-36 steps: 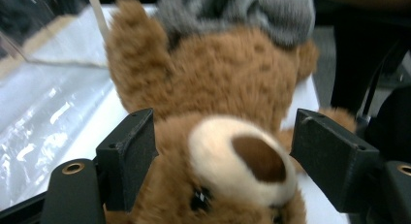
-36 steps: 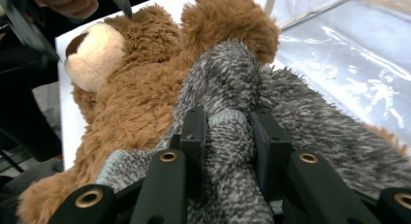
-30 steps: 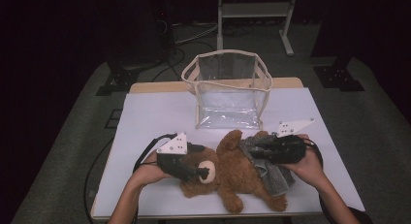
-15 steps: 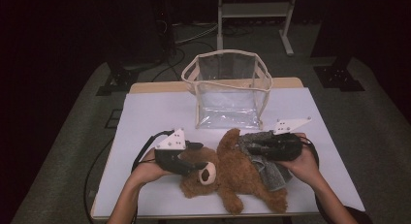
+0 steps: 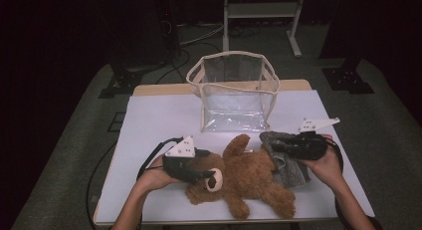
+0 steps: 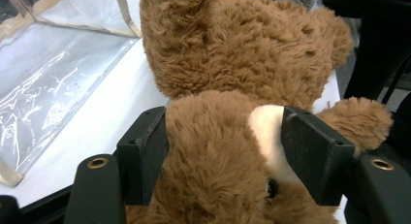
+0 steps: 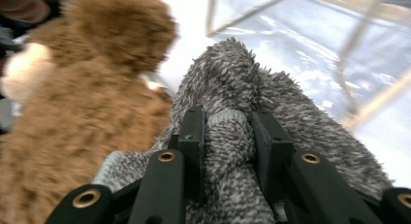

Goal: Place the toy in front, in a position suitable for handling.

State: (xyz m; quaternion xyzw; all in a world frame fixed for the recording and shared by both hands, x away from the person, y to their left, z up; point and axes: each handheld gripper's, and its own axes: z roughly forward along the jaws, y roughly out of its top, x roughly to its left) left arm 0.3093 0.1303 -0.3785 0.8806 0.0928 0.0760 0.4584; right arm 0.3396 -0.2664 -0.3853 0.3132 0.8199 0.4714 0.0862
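A brown teddy bear [image 5: 249,177] is lying on its back on the white table [image 5: 154,120], head toward the person's left, legs reaching toward the table's near edge. Its cream muzzle [image 5: 215,180] is facing up.

The left gripper [image 5: 201,174] is sitting over the bear's head w/ the jaws set fairly wide, one on each side of it. In the left gripper view the head [image 6: 218,156] is filling the gap btwn the two black jaws, one jaw pressing the brown fur, the other touching the cream muzzle [image 6: 266,136]. The left hand [image 5: 154,172] is wrapping the gripper body from the near side.

The right gripper [image 5: 278,146] is holding a grey knitted cloth [image 5: 288,163] that is lying against the bear's right side, partly under the right hand [image 5: 326,165]. In the right gripper view the jaws are standing narrow, pinching a fold of the grey knit [image 7: 228,141] btwn them; the bear's fur [image 7: 82,112] is just beside it.

A clear plastic bag w/ beige trim [image 5: 234,90] is standing upright and open at the top, behind the bear, near the table's far edge and apart from both grippers. The bear's raised arm [image 5: 239,145] is lying just in front of the bag's base.

A cable [image 5: 149,158] is trailing from the left gripper across the table.
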